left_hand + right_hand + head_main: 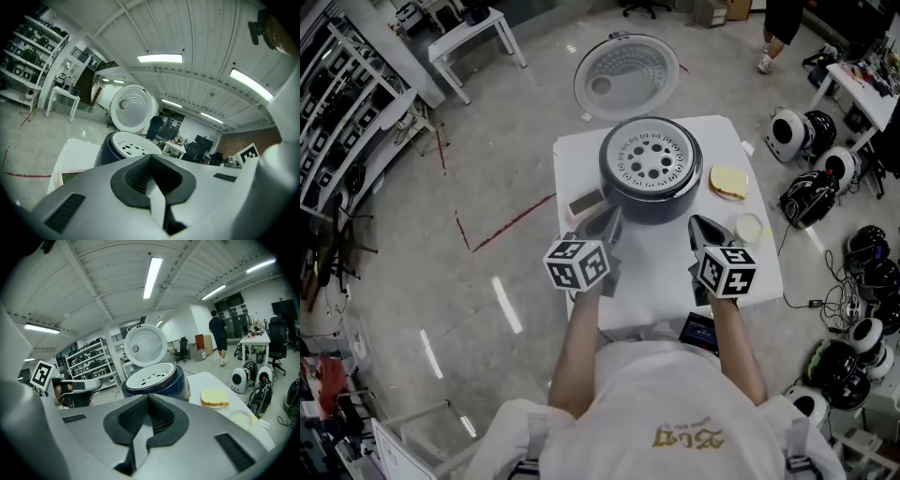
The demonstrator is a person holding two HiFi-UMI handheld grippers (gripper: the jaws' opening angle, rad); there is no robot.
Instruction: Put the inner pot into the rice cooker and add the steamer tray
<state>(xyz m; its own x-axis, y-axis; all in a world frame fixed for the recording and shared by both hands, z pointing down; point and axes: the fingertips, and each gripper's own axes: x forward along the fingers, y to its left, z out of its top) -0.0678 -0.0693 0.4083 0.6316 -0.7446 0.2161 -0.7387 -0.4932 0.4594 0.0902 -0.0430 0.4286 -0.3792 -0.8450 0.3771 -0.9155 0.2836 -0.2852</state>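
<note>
There's the steamer tray (650,157), white and full of holes, sitting in the mouth of the rice cooker (652,208), with the lid (626,75) thrown back behind the cooker. The inner pot I can't see; if it's in the cooker, it's under that tray.

The tray looks light and stiff to me, probably plastic and smooth on its face. If you need to reseat it, pinch the thin outer rim on the cooker's near side, not the flat middle, and lift it level. The pot would be the heavier, slicker piece, so take it by the lip.

Your left claw (607,220) is closed tight with nothing in it, hovering just in front of the cooker at its near left. Your right claw (703,228) is also pressed shut and empty, at the cooker's near right. Both point at the cooker, tipped a little downward, with your forearms side by side over the desk (581,155).
</note>
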